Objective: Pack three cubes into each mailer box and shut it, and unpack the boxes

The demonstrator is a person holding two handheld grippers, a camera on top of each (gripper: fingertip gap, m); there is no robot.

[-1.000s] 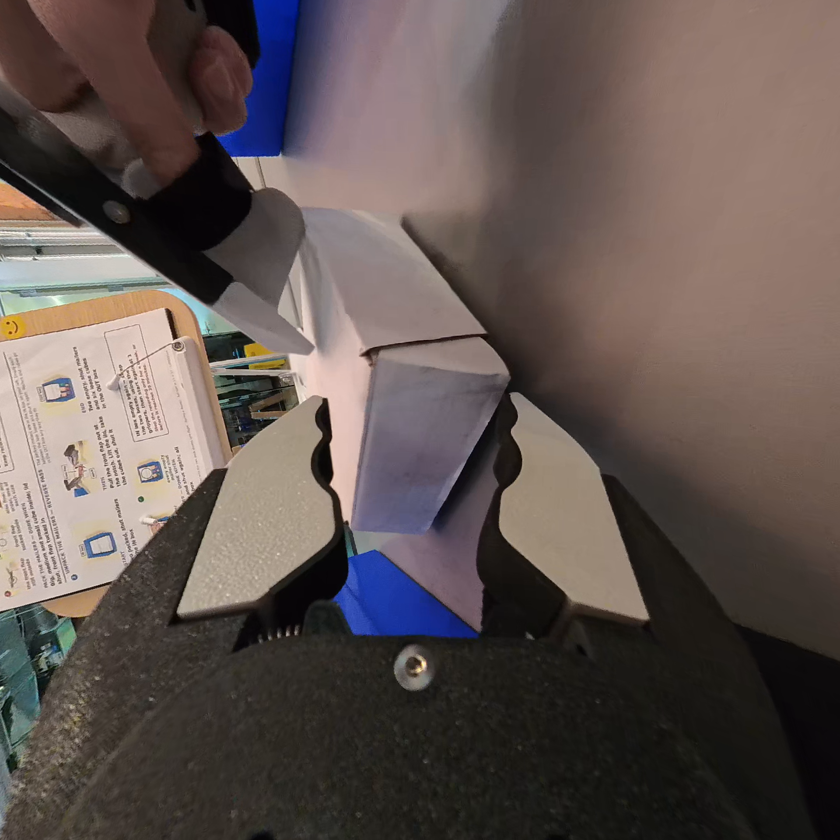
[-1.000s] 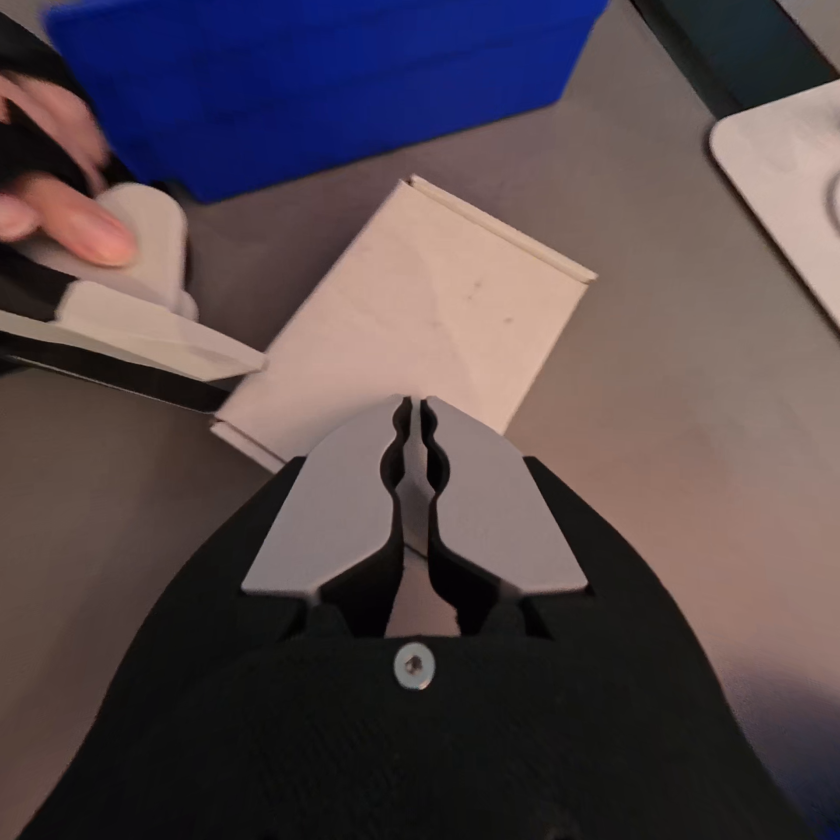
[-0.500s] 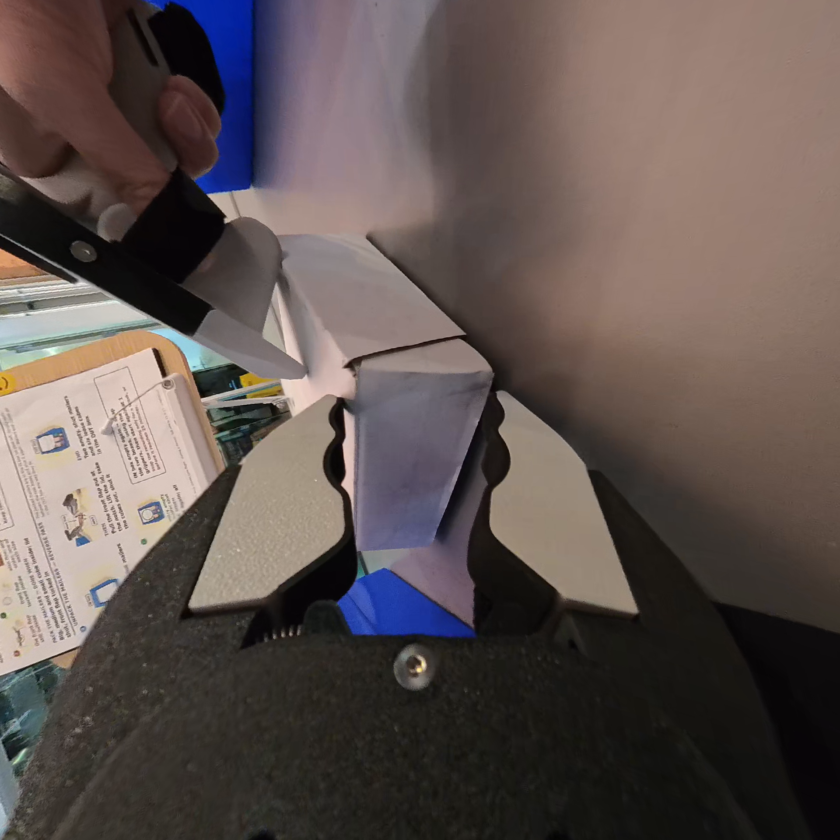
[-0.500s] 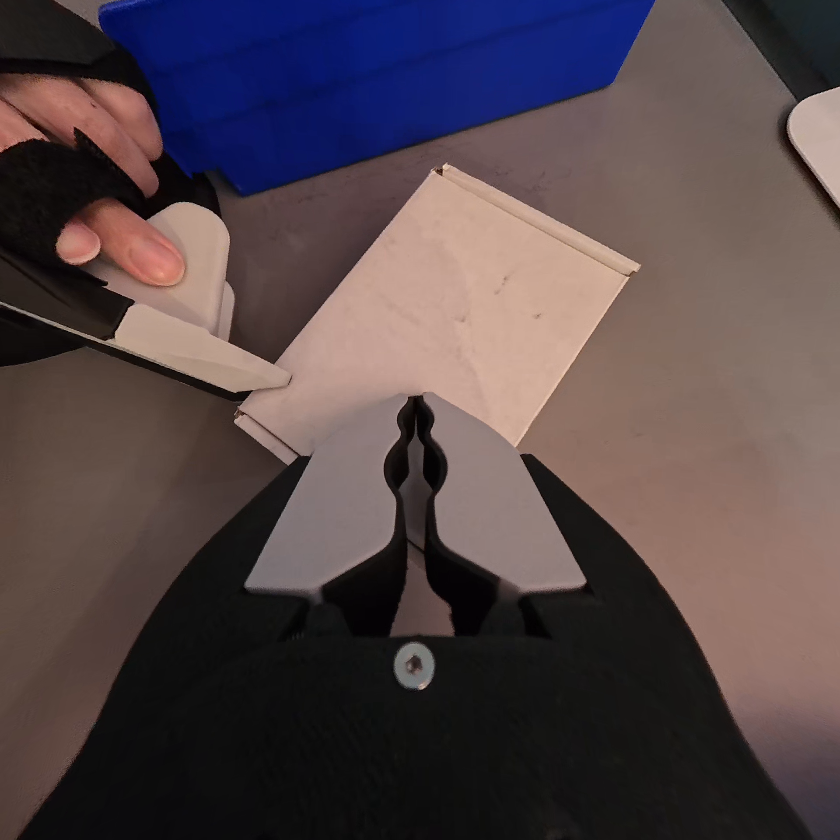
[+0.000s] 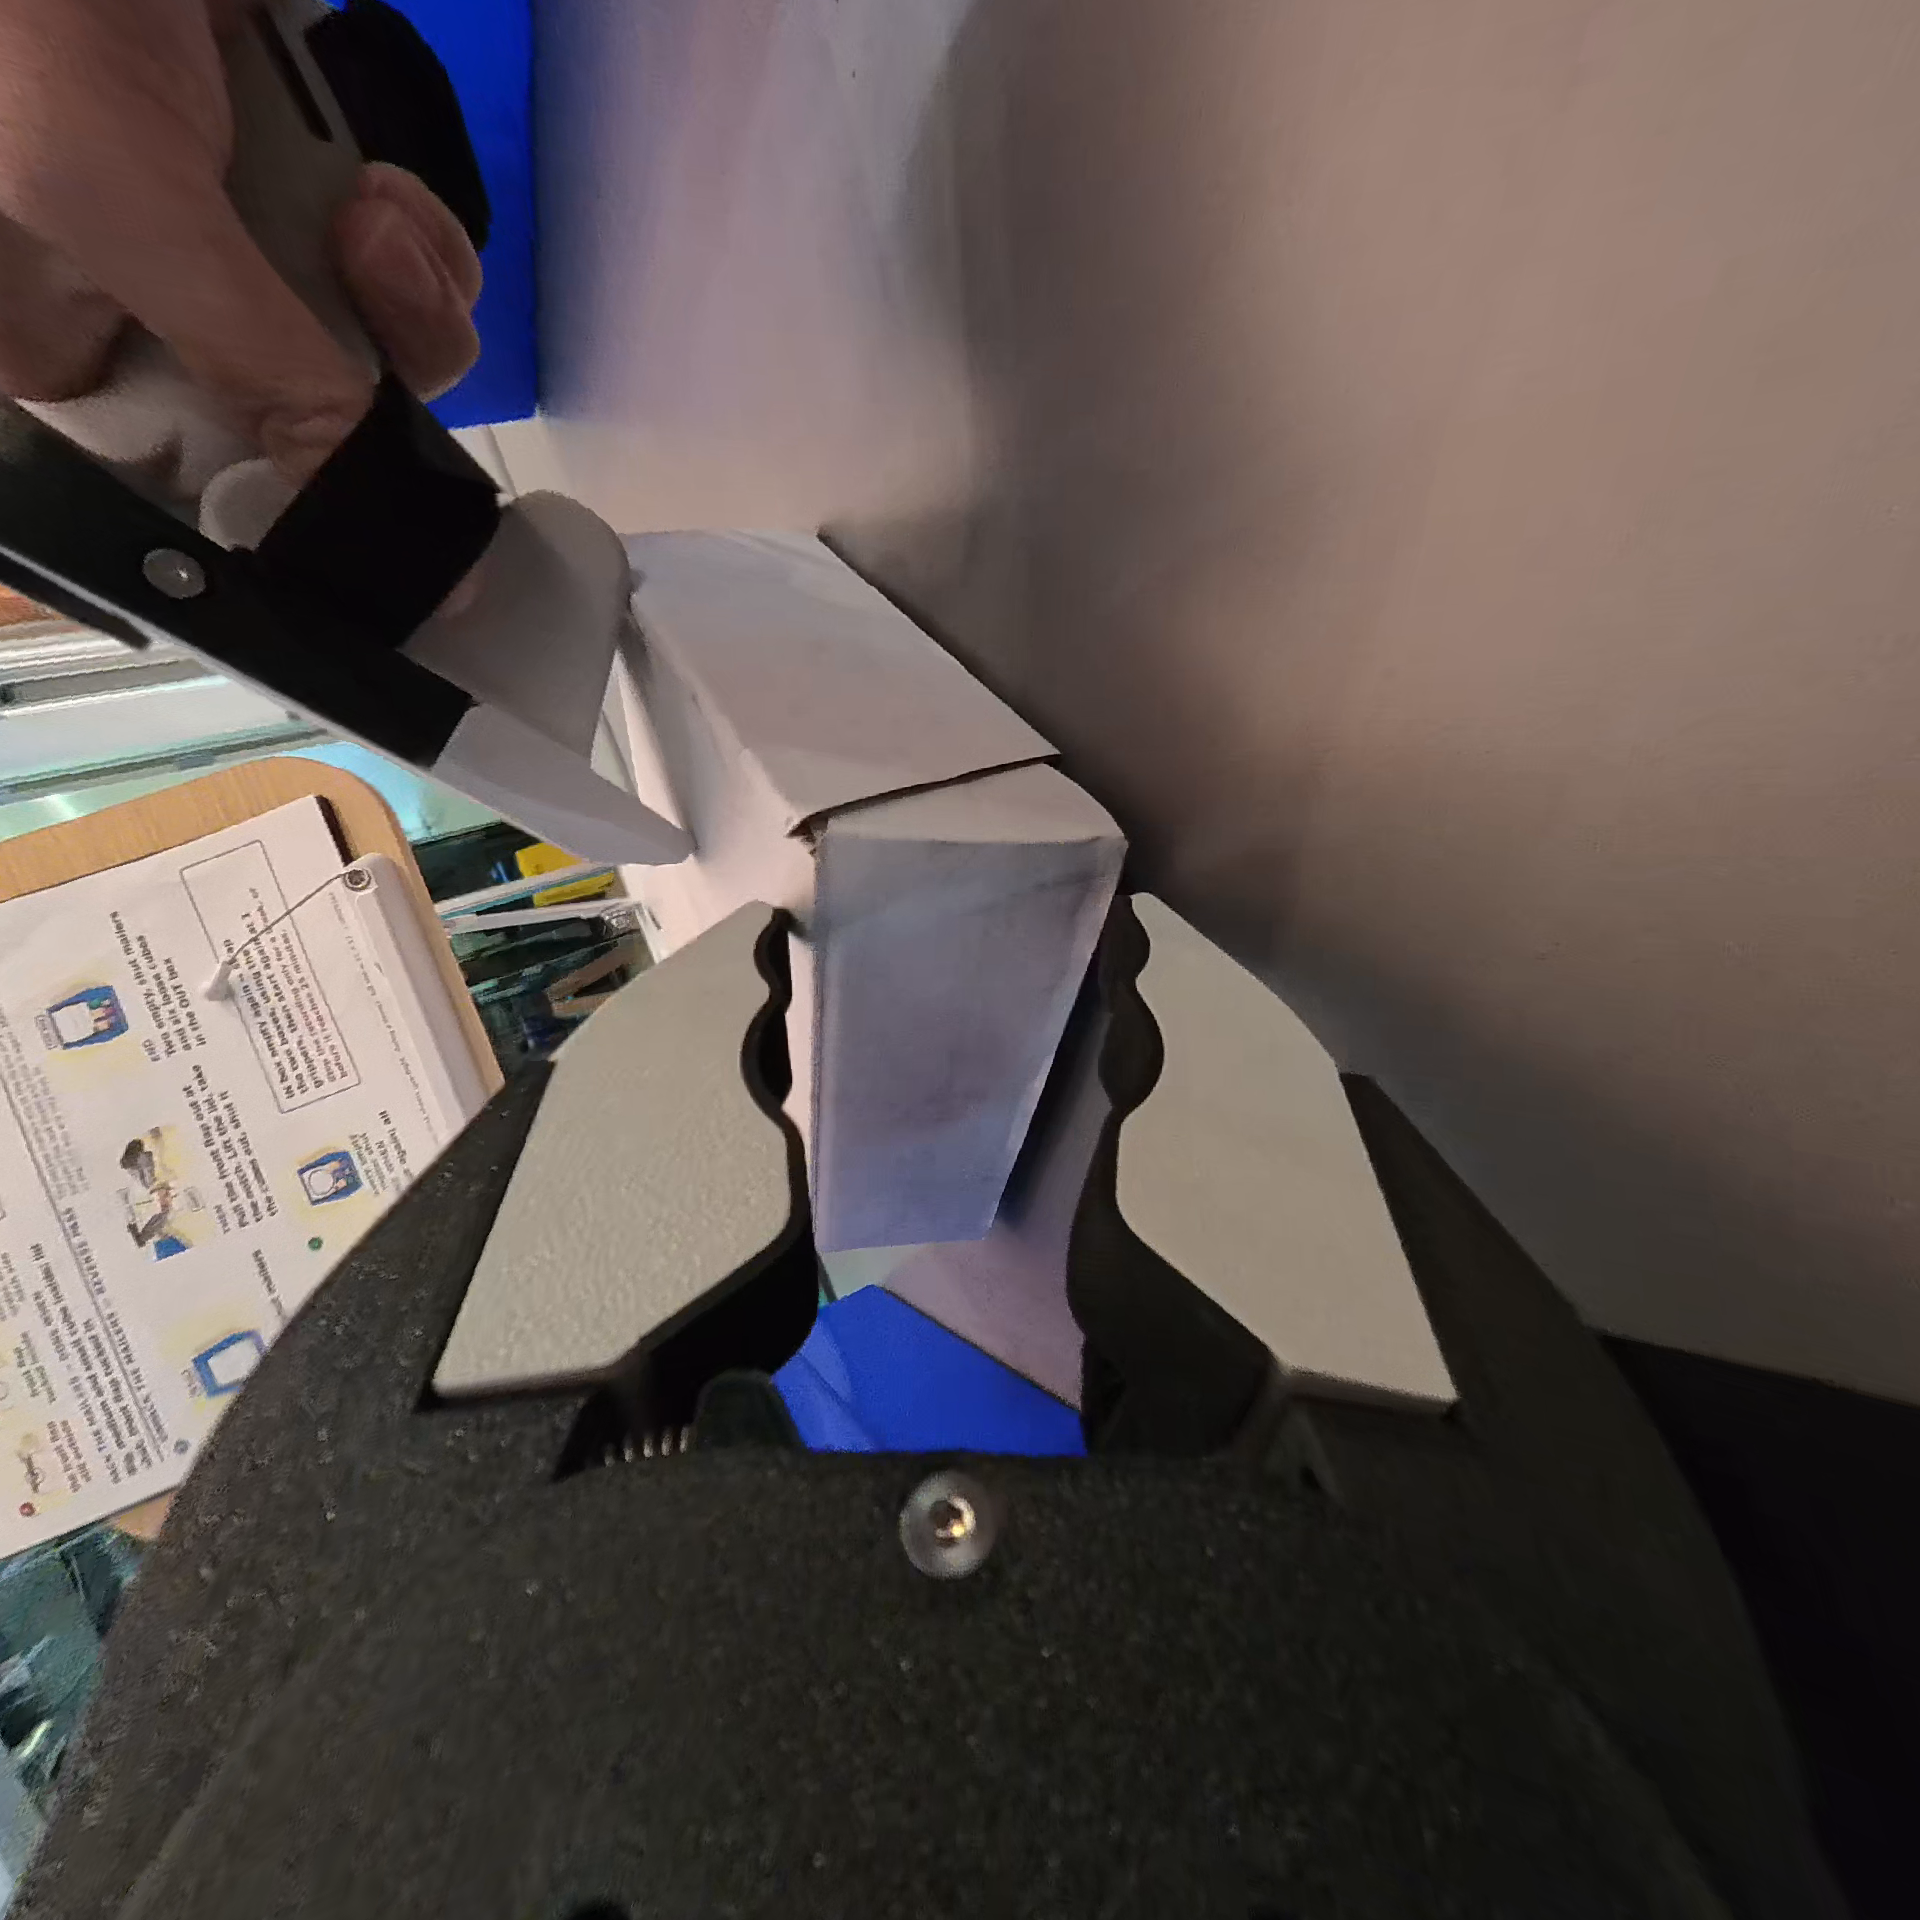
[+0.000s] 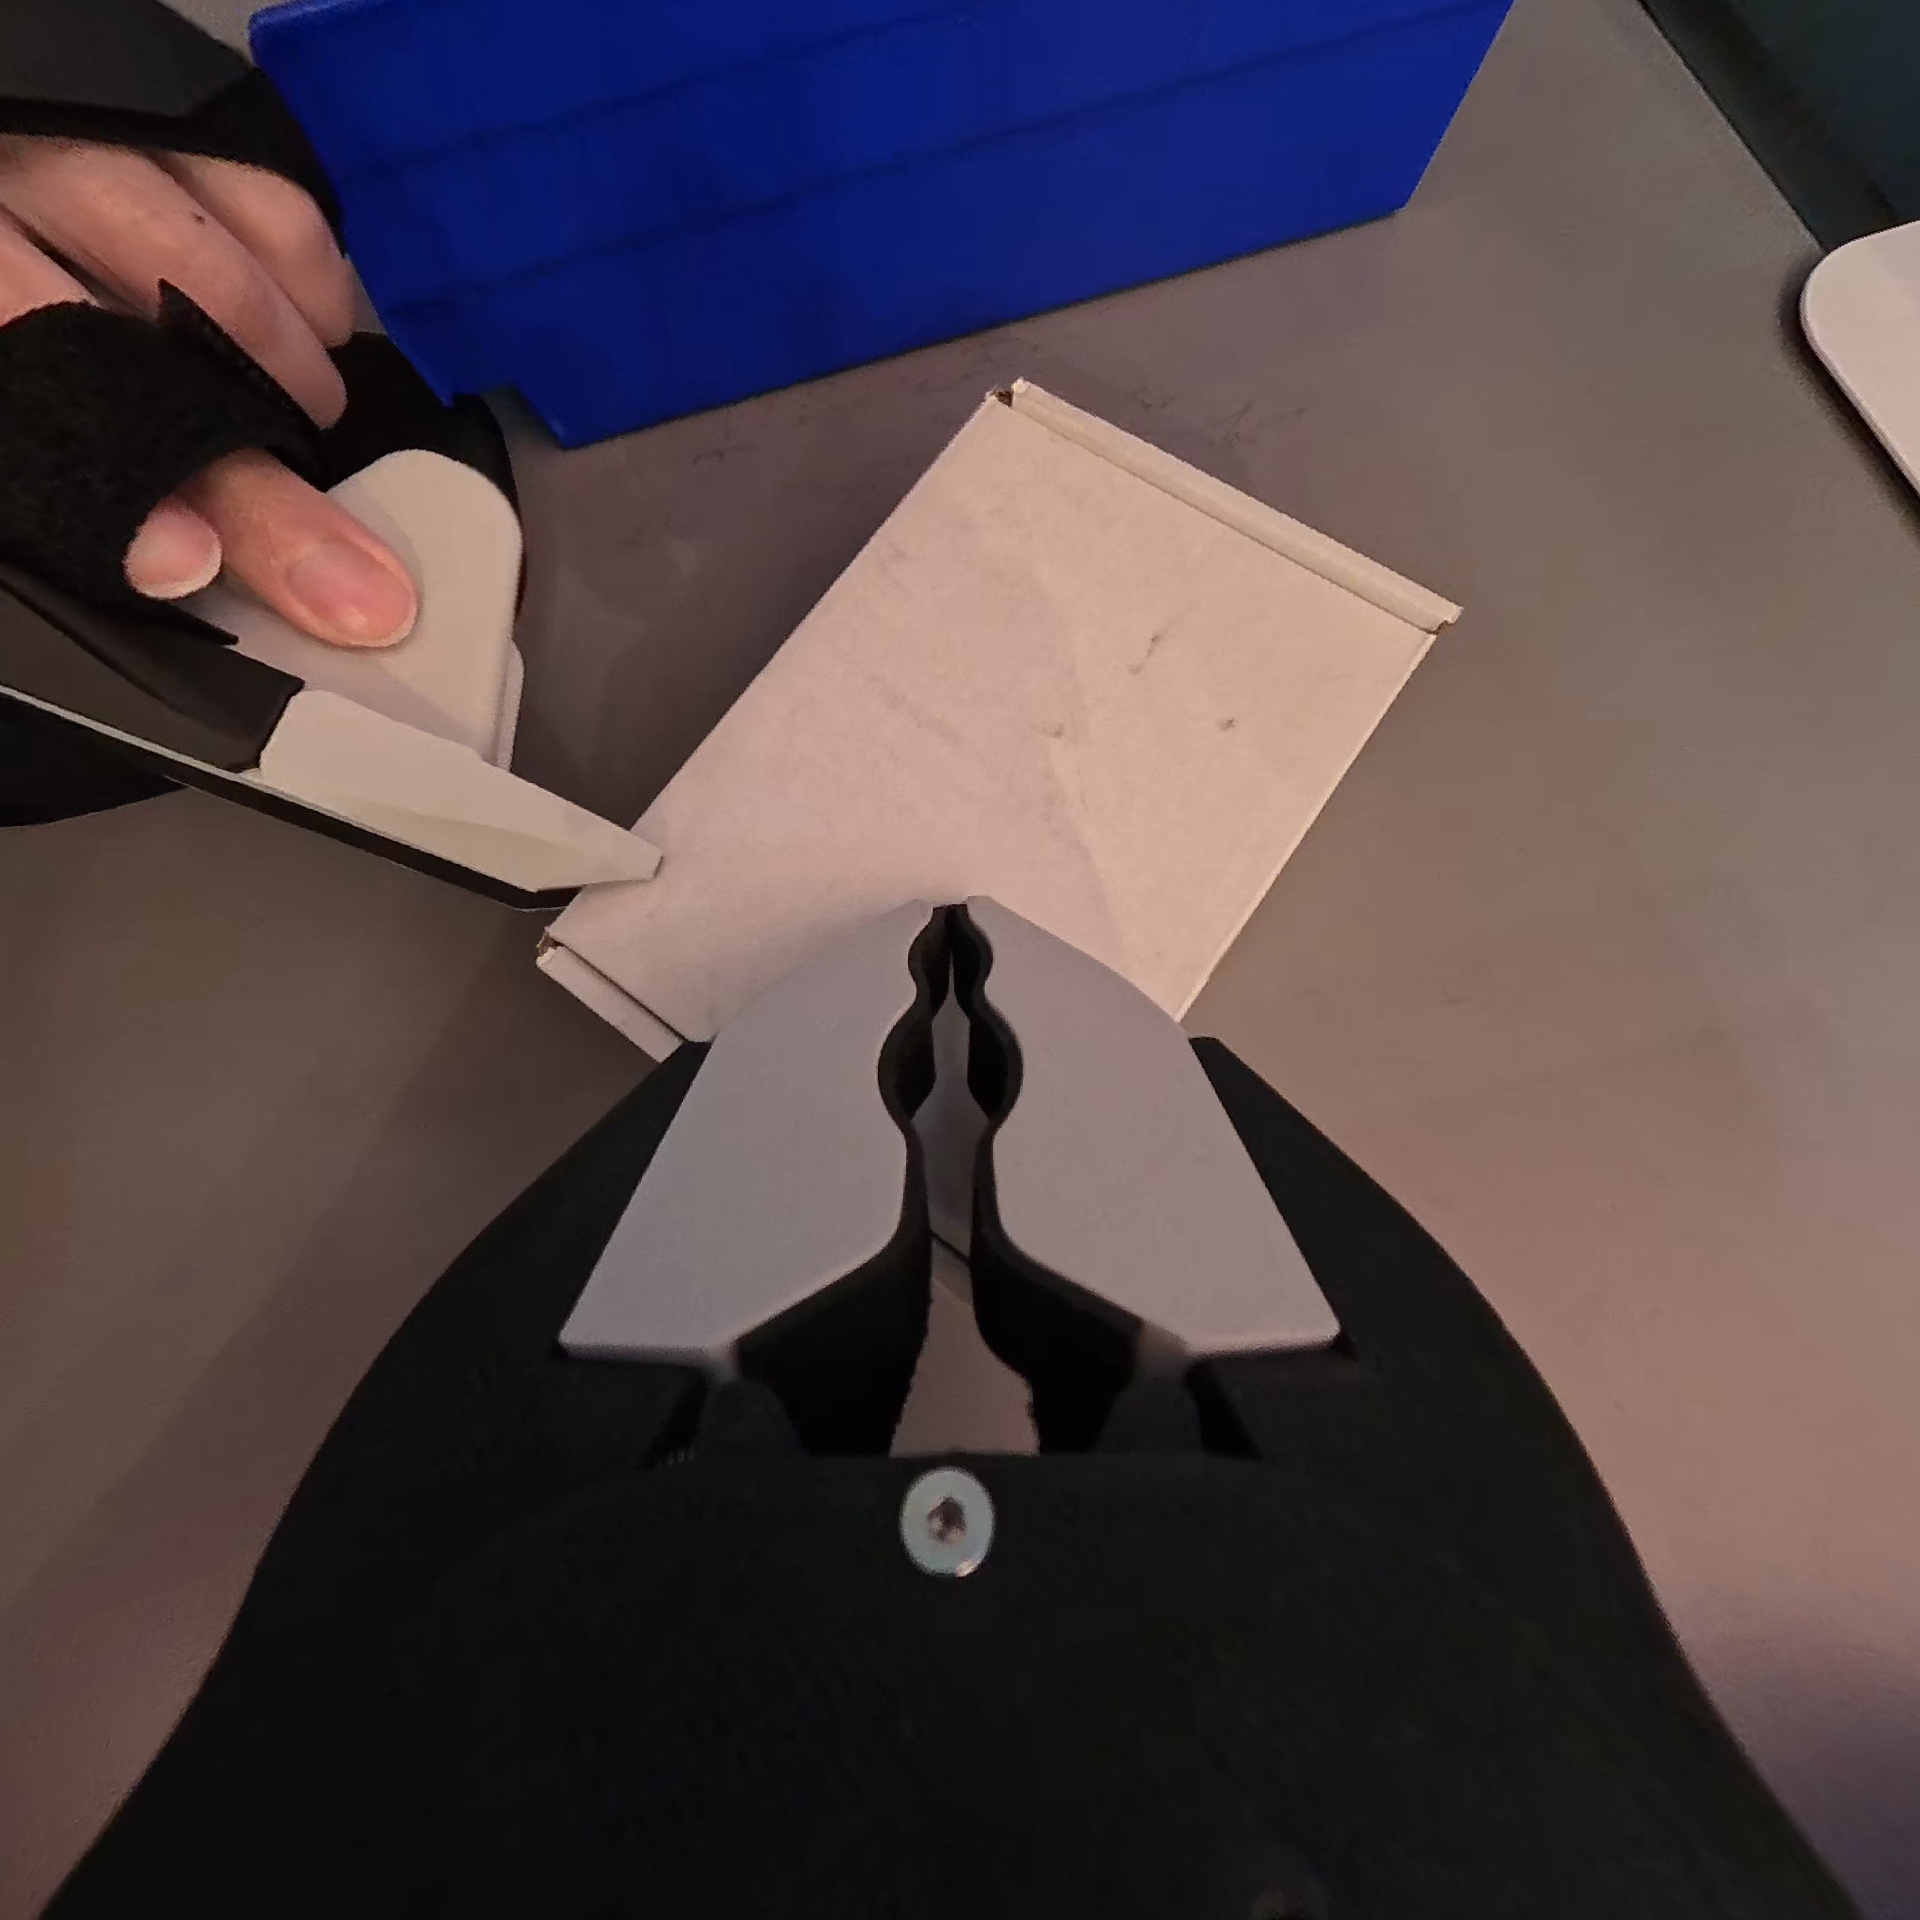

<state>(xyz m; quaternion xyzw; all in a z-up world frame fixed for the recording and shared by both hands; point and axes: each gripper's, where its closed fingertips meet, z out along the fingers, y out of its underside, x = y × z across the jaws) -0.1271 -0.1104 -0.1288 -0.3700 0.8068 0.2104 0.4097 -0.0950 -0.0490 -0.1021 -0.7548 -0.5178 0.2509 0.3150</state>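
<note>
A closed white mailer box (image 6: 1039, 707) lies flat on the grey table, turned at an angle. My right gripper (image 6: 951, 909) is shut and empty, with its tips pressing down on the lid near the box's near edge. My left gripper (image 5: 951, 909) is turned on its side and closed across the thickness of the box (image 5: 935, 1039) at its left corner, one finger on the lid and the other on the table side. It shows in the right wrist view (image 6: 623, 868) at that corner. The right gripper's tip (image 5: 644, 831) touches the lid. No cubes are visible.
A blue bin (image 6: 831, 208) stands just behind the box. A white tray's corner (image 6: 1870, 343) shows at the far right. An instruction sheet on a wooden board (image 5: 208, 1091) lies beyond the table's edge. A person's hand (image 6: 208, 499) holds the left gripper.
My left gripper's jaws have narrowed onto the box's corner, and it has moved in to the box's edge. My right gripper stays shut on the lid.
</note>
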